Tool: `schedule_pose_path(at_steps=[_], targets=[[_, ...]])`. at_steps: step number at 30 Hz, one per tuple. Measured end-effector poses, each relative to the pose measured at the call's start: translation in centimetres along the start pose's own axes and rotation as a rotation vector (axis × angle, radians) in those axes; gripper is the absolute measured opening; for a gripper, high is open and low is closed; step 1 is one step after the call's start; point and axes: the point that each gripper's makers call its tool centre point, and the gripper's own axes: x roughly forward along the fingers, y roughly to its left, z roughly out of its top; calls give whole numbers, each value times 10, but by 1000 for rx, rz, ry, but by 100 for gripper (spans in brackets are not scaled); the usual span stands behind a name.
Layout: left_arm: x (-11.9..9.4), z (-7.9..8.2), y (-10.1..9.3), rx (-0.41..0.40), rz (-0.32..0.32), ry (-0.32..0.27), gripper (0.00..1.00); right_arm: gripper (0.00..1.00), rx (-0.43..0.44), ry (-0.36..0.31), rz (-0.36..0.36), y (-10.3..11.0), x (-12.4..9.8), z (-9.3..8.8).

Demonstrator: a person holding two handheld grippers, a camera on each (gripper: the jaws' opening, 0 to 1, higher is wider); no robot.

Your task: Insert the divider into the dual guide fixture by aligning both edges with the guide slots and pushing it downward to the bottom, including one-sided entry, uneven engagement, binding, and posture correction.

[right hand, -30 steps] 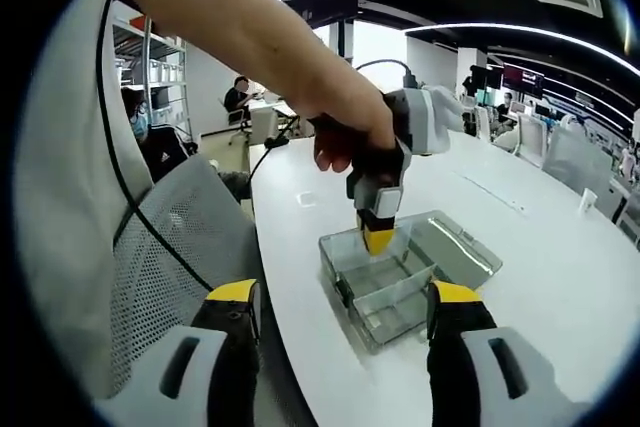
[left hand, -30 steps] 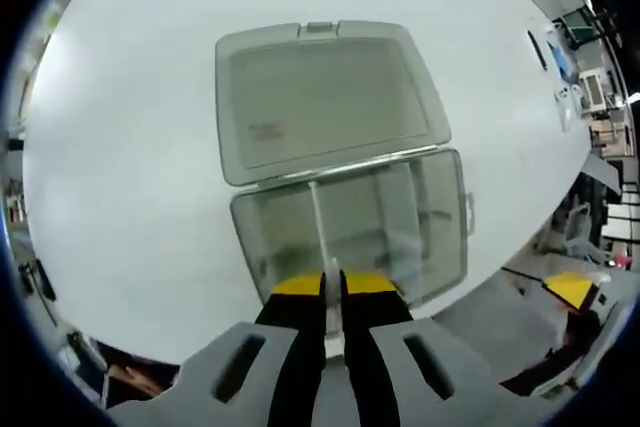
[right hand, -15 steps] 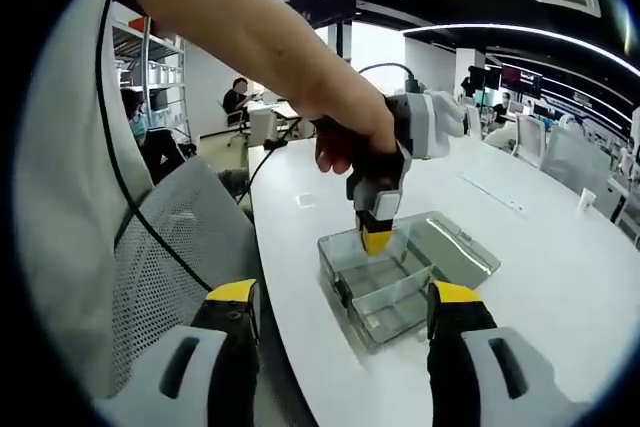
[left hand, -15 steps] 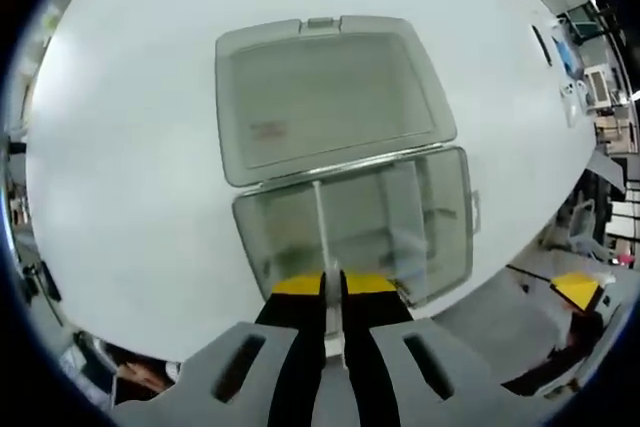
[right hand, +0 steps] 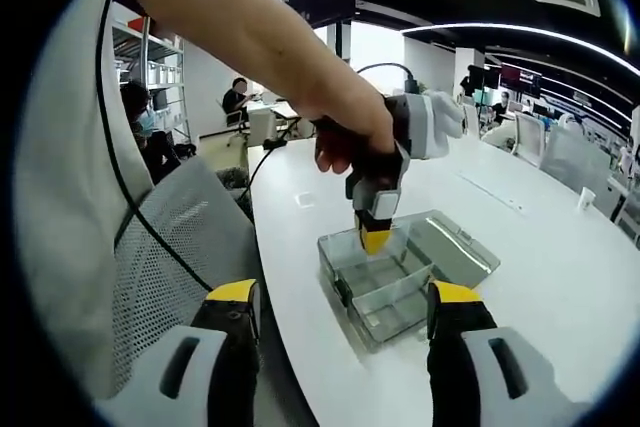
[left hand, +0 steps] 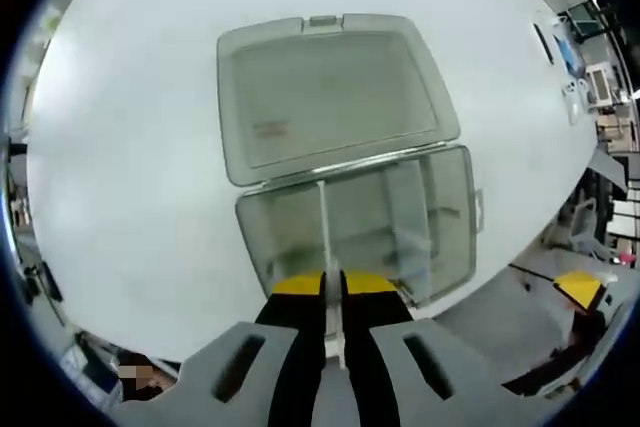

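Pressed together on a thin white divider (left hand: 325,237), the jaws of the left gripper (left hand: 331,292) rise from the bottom of the left gripper view, their yellow tips meeting at the plate's near end. The divider runs straight up from the jaws across a clear plastic box (left hand: 450,217) that serves as the guide fixture, and its far end reaches the hinge side of the tray. Whether both edges sit in their slots cannot be told. The box's lid (left hand: 330,92) lies swung open flat on the white table (left hand: 120,167), beyond the tray. To the right of the divider, another partition (left hand: 405,207) stands in the tray.

In the right gripper view, a grey mesh chair (right hand: 170,247) sits at the left, beside the table (right hand: 560,297). A person's hand (right hand: 345,137) holds the left gripper (right hand: 376,237) pointing down into the box (right hand: 375,307) at the middle. At the bottom, the right gripper (right hand: 340,322) has its jaws spread wide apart, holding nothing, one on each side of the box and well short of it.
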Motion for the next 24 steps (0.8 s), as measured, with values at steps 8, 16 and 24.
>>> schedule_pose_path(at_steps=[8,16,24], targets=[[-1,0,-4,1,-6,4,2,66,0,-2,-1,0,0,1],[-2,1,-6,6,-4,12,2,65,1,3,-2,0,-1,-1],[-3,1,-8,8,-9,12,2,65,-2,4,-1,0,-1,0]])
